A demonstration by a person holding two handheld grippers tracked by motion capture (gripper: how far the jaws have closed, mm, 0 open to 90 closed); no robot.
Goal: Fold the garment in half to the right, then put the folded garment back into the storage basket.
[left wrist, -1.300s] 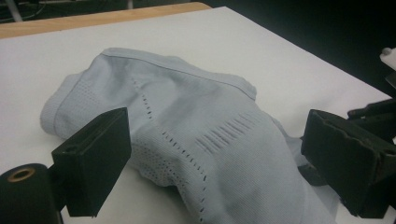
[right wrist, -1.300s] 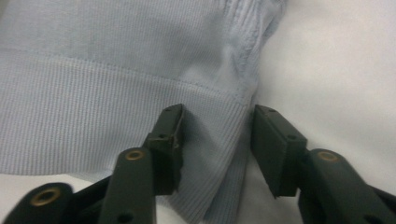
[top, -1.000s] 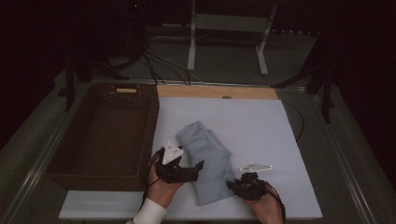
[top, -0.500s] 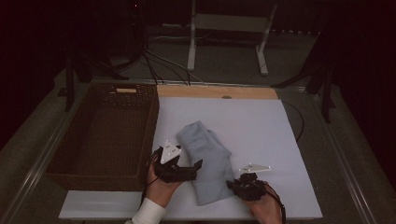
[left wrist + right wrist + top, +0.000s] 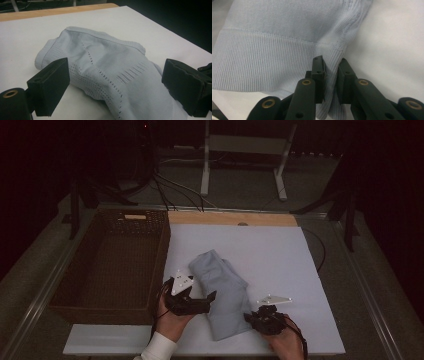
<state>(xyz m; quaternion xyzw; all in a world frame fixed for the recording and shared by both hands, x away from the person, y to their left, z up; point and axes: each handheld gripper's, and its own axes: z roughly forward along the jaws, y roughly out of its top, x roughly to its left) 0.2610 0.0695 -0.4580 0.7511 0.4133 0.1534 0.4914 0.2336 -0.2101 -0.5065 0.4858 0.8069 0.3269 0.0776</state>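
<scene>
Right gripper view has the right claw point(image 5: 331, 82) clenched on a thin ribbed edge of the pale blue knit sweater point(image 5: 287, 40), just at the corner where the hem band meets the side fold, and that slim bite is the main risk as I judge it: a pull or lift from here could let the rib slide out from between the pads, or stretch the band and drag the folded bundle out of shape. The left claw point(image 5: 120, 87) is released, its jaws spread wide on either side of the sweater point(image 5: 105, 75) and not yet touching it; if it closes where it stands it may gather only the top layer, so the lower folds would sag or open when raised. A lift with uneven timing between the two sides could also twist the bundle. In the high view the sweater point(image 5: 225, 290) lies folded into a long, narrow pack on the white counter point(image 5: 280, 260), angled toward the near edge, with the empty wicker basket point(image 5: 112, 265) just beside it on the left. The knit is soft, light blue-grey, with rows of small eyelet holes and a ribbed hem.
</scene>
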